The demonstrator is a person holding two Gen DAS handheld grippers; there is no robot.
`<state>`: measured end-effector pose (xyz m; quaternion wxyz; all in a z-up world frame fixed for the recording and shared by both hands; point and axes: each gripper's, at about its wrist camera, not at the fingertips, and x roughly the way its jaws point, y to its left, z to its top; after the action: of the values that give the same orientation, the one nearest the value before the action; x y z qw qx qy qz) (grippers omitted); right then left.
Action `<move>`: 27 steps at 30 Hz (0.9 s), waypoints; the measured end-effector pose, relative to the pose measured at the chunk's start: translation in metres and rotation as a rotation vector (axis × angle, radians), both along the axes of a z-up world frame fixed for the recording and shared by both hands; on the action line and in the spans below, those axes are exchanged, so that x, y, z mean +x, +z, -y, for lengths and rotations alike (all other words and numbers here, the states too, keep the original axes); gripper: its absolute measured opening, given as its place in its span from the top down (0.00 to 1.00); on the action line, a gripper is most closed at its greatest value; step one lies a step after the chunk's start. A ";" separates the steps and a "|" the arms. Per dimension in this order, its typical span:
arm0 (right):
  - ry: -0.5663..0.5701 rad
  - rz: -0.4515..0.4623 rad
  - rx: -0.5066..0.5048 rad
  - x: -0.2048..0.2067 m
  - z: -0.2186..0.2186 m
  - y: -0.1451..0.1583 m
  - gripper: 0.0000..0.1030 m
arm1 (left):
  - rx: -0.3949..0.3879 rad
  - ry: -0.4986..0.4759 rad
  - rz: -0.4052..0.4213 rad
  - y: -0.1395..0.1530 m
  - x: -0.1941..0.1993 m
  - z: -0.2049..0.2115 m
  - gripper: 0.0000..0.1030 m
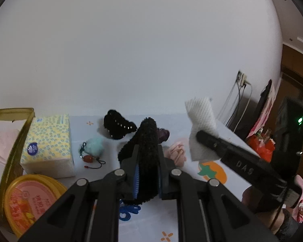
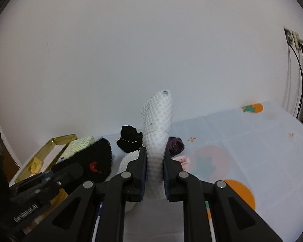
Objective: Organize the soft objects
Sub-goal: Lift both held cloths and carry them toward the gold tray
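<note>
My left gripper (image 1: pixel 148 151) is shut on a black fuzzy cloth (image 1: pixel 147 141) and holds it above the table. My right gripper (image 2: pixel 155 153) is shut on a white textured cloth (image 2: pixel 157 121), which also shows in the left wrist view (image 1: pixel 202 129) at the right. On the table lie a black studded cloth (image 1: pixel 117 127), a purple piece (image 1: pixel 163 135), a pink cloth (image 1: pixel 177 151), a mint pompom charm (image 1: pixel 94 147) and a blue cord (image 1: pixel 129 211). The black fuzzy cloth also shows in the right wrist view (image 2: pixel 99 157).
A gold-rimmed box (image 1: pixel 16 141) stands at the left, with a yellow tissue pack (image 1: pixel 48 145) beside it and a round orange-lidded tub (image 1: pixel 28 199) in front. The tablecloth (image 2: pixel 242 141) has orange fruit prints. Cables hang from a wall socket (image 1: pixel 242 80).
</note>
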<state>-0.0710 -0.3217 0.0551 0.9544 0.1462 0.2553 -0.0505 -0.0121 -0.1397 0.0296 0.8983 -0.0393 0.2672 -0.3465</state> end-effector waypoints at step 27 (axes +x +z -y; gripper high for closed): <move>-0.043 0.090 -0.126 -0.050 -0.086 0.005 0.85 | 0.074 -0.053 0.089 0.005 -0.029 -0.071 0.89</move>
<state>-0.1211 -0.2355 0.0600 0.9709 0.0936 0.2051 -0.0802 -0.0411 -0.0688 0.0341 0.9006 0.0167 0.2408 -0.3616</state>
